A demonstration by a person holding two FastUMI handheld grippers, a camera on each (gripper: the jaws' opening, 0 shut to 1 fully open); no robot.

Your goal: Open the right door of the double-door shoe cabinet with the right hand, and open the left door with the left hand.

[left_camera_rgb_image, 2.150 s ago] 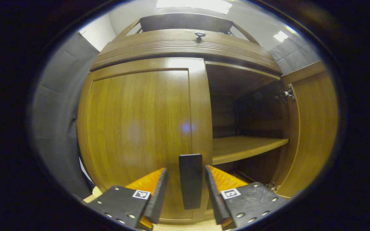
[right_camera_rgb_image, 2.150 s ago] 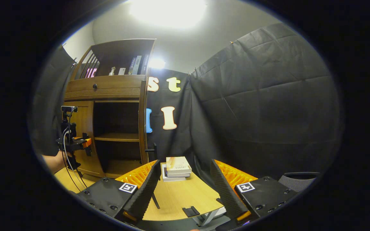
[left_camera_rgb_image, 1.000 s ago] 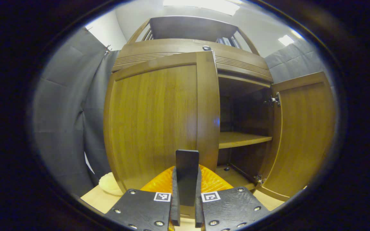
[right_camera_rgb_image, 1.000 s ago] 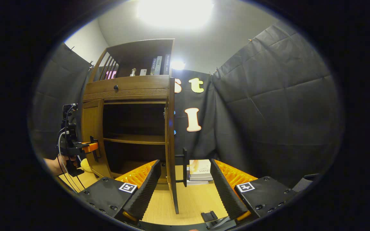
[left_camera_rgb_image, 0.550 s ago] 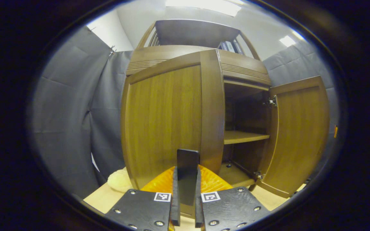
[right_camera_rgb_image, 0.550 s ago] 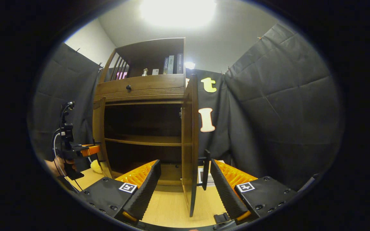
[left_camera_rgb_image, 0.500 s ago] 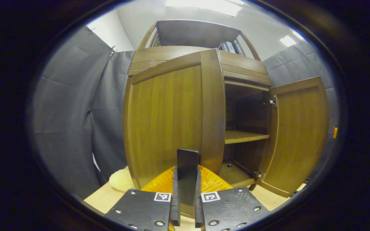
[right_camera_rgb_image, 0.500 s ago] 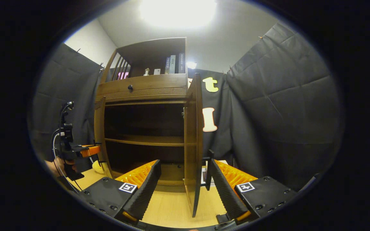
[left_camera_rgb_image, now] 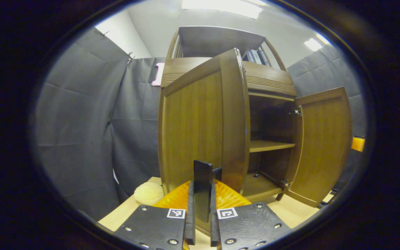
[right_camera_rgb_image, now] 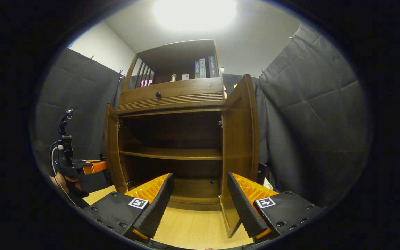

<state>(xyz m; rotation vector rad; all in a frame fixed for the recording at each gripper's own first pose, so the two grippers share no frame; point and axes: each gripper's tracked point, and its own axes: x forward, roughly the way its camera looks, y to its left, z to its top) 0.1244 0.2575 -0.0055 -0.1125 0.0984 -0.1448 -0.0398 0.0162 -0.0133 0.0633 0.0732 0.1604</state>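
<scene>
The left gripper [left_camera_rgb_image: 200,222] is clamping its fingers on the left door's black handle [left_camera_rgb_image: 202,189] to swing the left door [left_camera_rgb_image: 200,128] outward, while the right gripper [right_camera_rgb_image: 200,205] is hanging with fingers spread, grasping nothing, beside the already-open right door [right_camera_rgb_image: 240,146]

Most of the cream-coloured lump [left_camera_rgb_image: 148,193] by the left door [left_camera_rgb_image: 200,125] is hidden behind that door's lower edge in the left gripper view, so what it actually is can't be told. The book spines [right_camera_rgb_image: 204,67] on the top shelf are way too small to be made out in the right gripper view. The hand [right_camera_rgb_image: 64,182] at the far left is cut off by the frame edge and half covered by the left gripper [right_camera_rgb_image: 100,166], whose fingertips are tucked behind the door there.
</scene>
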